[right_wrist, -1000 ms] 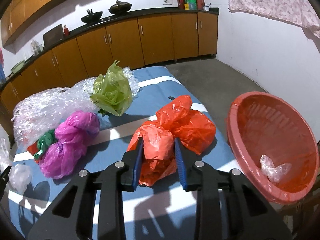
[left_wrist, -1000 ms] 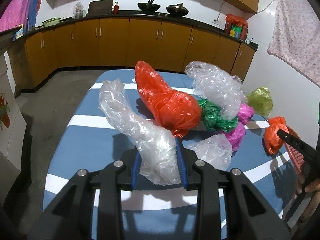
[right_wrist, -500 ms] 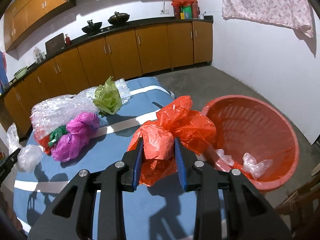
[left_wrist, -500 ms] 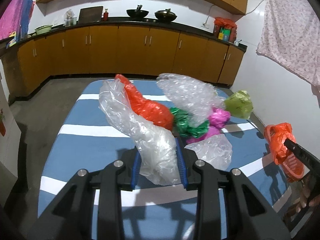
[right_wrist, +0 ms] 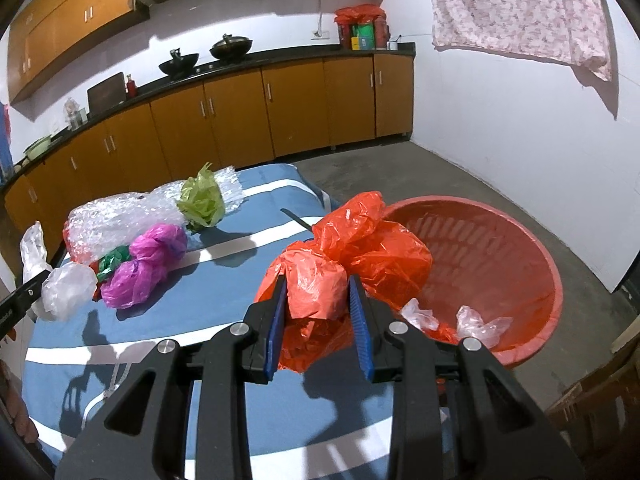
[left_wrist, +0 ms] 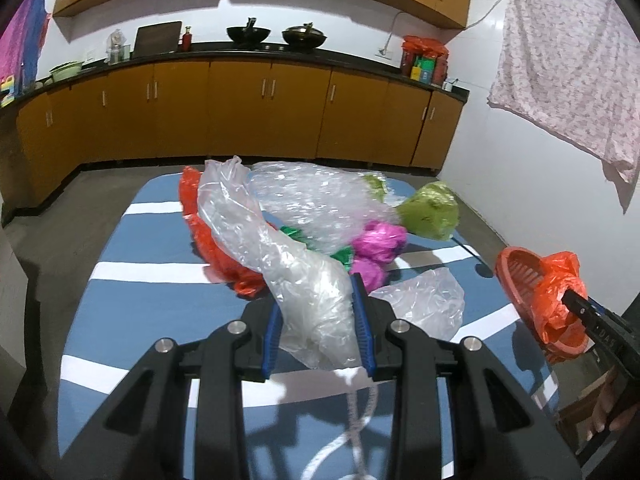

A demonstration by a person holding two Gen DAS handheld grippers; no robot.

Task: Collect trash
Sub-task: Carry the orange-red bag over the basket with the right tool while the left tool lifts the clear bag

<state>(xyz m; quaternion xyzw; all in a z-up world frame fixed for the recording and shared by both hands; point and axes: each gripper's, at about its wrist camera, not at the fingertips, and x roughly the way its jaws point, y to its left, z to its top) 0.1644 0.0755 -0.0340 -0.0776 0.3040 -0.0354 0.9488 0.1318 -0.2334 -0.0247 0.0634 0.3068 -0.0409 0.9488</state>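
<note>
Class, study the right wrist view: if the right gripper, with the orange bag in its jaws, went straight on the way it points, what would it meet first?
Probably the red basket. The right gripper holds the orange bag, and the basket's near rim lies just beyond it, though depth is hard to judge.

A blue, white-striped table cover [right_wrist: 224, 332], an orange bag [right_wrist: 360, 248], a magenta bag [right_wrist: 148, 264], and a red basket [right_wrist: 500, 256].
</note>
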